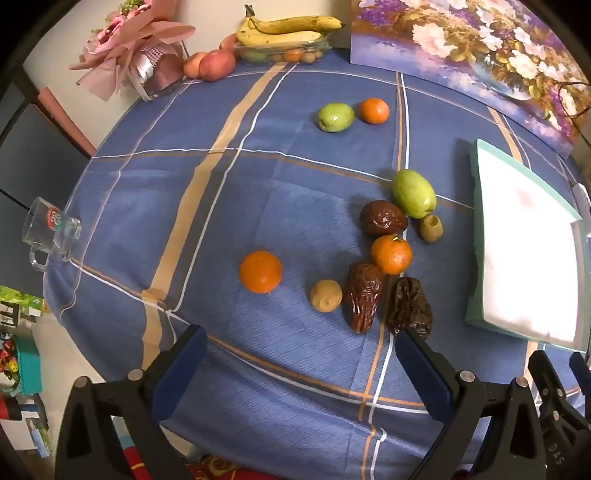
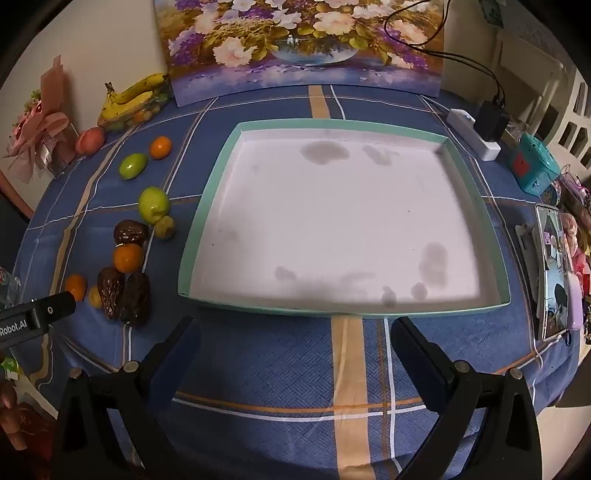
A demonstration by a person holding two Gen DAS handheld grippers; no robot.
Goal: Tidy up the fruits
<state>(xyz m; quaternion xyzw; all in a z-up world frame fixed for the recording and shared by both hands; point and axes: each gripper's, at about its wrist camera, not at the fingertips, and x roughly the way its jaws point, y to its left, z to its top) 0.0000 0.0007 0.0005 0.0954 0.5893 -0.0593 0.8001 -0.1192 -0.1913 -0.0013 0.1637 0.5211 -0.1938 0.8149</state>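
Observation:
Loose fruit lies on the blue checked tablecloth: an orange [image 1: 260, 271], a small tan fruit [image 1: 325, 295], three dark dates [image 1: 364, 295], a second orange [image 1: 391, 254], a green fruit [image 1: 413, 192], and farther back another green fruit [image 1: 335, 117] beside a third orange [image 1: 374, 110]. My left gripper [image 1: 301, 338] hangs open above the near cloth, with nothing between its fingers. A shallow green-rimmed white tray [image 2: 207, 206] sits right of the fruit, holding nothing. My right gripper [image 2: 293, 326] stands open just before the tray's near rim. The same fruit cluster [image 2: 127, 258] shows left of the tray.
A dish with bananas [image 1: 288, 31], apples [image 1: 216, 64] and a pink bouquet [image 1: 136, 48] stand at the back. A flower painting [image 2: 303, 44] leans behind the tray. A glass mug [image 1: 50, 230] sits at the left table edge. A power strip [image 2: 472, 134] and phone [image 2: 552, 269] lie on the right.

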